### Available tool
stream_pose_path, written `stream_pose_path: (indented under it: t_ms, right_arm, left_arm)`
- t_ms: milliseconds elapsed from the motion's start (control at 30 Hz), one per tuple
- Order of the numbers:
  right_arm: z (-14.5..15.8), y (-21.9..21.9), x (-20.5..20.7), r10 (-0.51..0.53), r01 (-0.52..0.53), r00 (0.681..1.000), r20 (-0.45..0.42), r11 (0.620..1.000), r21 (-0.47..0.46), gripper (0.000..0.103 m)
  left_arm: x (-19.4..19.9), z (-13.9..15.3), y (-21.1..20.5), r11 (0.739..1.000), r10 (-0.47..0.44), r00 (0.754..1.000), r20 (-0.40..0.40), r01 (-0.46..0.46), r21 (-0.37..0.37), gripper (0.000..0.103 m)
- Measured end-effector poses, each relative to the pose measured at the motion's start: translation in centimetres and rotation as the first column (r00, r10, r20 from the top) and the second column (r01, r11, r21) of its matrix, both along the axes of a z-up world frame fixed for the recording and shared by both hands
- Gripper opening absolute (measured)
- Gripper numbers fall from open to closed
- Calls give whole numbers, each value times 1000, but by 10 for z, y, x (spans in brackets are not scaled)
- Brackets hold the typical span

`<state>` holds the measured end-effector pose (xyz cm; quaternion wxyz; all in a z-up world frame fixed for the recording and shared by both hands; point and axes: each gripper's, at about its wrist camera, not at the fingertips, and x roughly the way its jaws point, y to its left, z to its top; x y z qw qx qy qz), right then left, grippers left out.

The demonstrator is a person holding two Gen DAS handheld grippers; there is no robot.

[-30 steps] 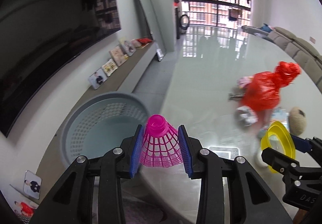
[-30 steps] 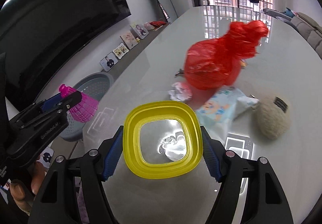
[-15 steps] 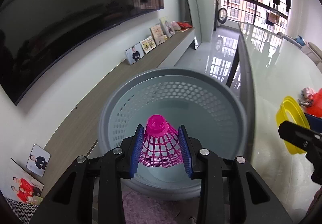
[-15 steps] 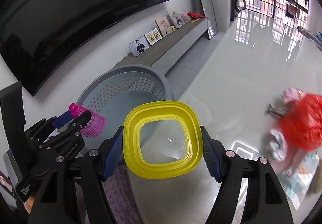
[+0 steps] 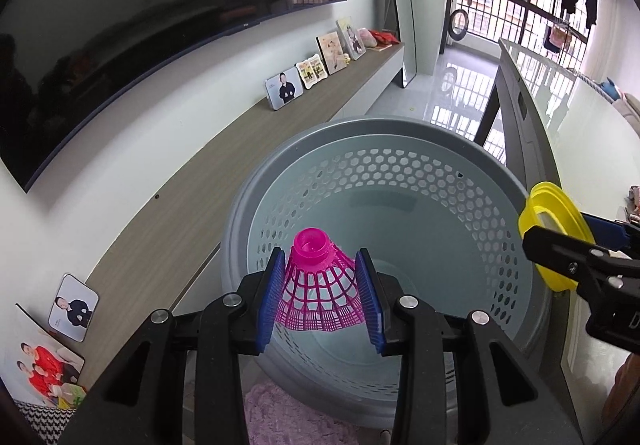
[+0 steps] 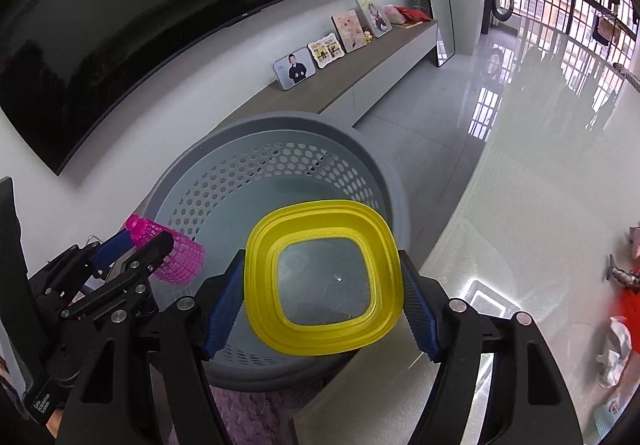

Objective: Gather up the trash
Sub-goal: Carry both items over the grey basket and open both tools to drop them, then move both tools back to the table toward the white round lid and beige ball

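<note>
The left gripper [image 5: 322,295] points steeply downward, its blue pads [image 5: 272,299] pressed against both sides of a pink shuttlecock [image 5: 320,285], cork end away from the camera. The jaws stand narrow. The right gripper [image 6: 322,303] also tilts steeply down, its jaws set wide, and its ribbed blue pads [image 6: 224,309] clamp the opposite edges of a yellow lid [image 6: 324,277]. The two grippers sit side by side, near each other but apart, each visible at the edge of the other's view.
</note>
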<state>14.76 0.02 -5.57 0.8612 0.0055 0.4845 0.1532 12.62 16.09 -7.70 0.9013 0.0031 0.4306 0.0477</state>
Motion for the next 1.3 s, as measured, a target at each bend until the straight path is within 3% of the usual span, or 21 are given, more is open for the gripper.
stream_pose_path:
  t_ms: [367,467,600,700,1067,1300]
  right_arm:
    - [0,4,-8,15,-15,1000,13,1000,0,69]
    - [0,5,-7,14,-14,1000,27,1000,-5,70]
    - [0,4,-7,13,-13,999,30,1000,1,72]
    - [1,3,-7,6,-6,999,37,1000,3,76]
    - [0,3,-7,6,-6,999,41,1000,2,76]
    - [1,3,-7,5,-5,999,45,1000,-1,76]
  left_arm:
    - [6,-2,5,1000,3,1000,-10,-3,-22,39]
    - [5,-1,11,999,22,1000,-6,-22,-33,44]
    - [4,-2,15,999,40,999,-3,-40,-37,60]
    - [4,-2,16,998,46,999,-4,-46,-38,60]
    - [3,-4,16,997,59,998,-18,-60,-38,62]
    - [-2,1,19,996,77,997,6,-77,-40,74]
